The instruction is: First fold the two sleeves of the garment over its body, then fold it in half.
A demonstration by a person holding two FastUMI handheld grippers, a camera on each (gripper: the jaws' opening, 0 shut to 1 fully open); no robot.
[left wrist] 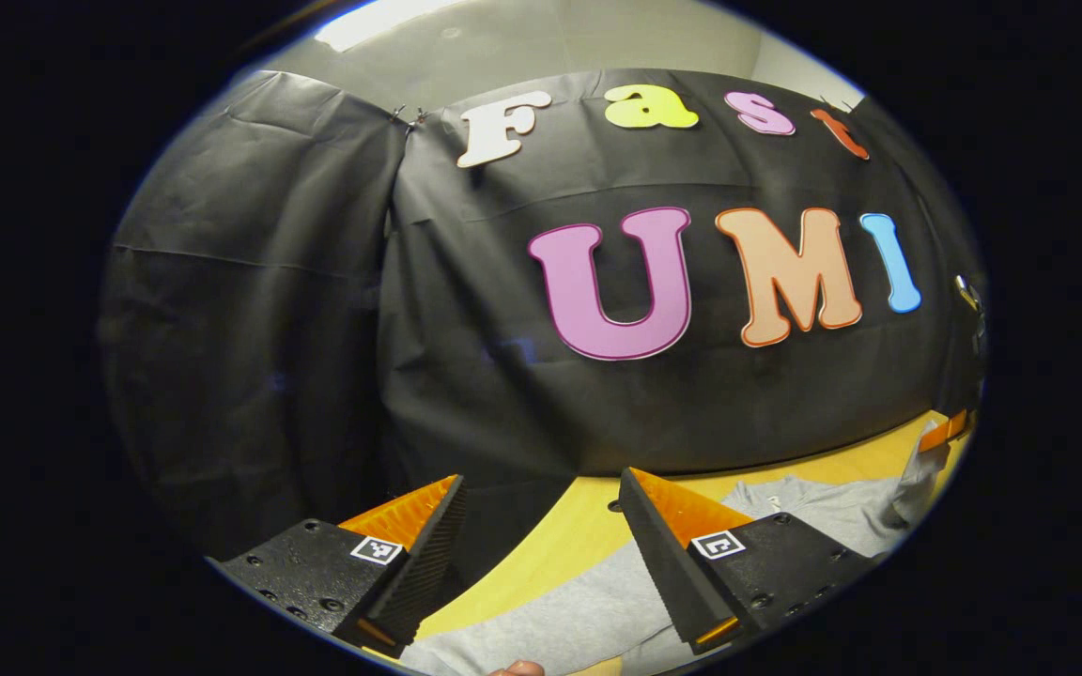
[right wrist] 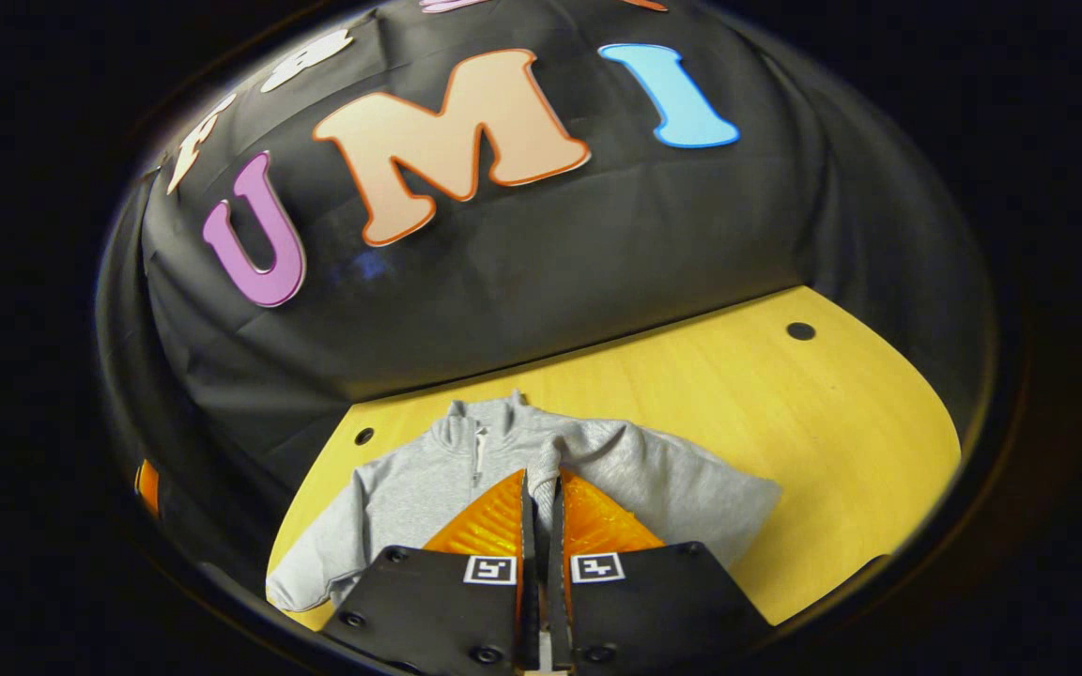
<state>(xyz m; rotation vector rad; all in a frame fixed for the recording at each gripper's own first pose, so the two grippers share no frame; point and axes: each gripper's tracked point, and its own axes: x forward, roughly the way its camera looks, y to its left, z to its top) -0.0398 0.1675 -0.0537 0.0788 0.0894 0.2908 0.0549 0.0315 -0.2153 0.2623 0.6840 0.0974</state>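
Over the garment (right wrist: pixel 428 488), right gripper (right wrist: pixel 541 498) seemingly pinches a sleeve; left gripper (left wrist: pixel 541 498) gapes wide.

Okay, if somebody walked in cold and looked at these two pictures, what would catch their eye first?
Probably the grey garment spread on the yellow table, one sleeve folded across its body. Next, the right hand-held gripper pinching that sleeve's cloth, while the left hand-held gripper hangs open above the table's edge.

- The right claw (right wrist: pixel 541 507) has its fingers nearly together, with a thin strip of grey cloth between them.
- A grey garment (right wrist: pixel 409 488) lies on the yellow worktop (right wrist: pixel 832 432), collar toward the black wall.
- One sleeve (right wrist: pixel 663 469) is folded over the garment's body; the other (right wrist: pixel 316 573) lies out beside it.
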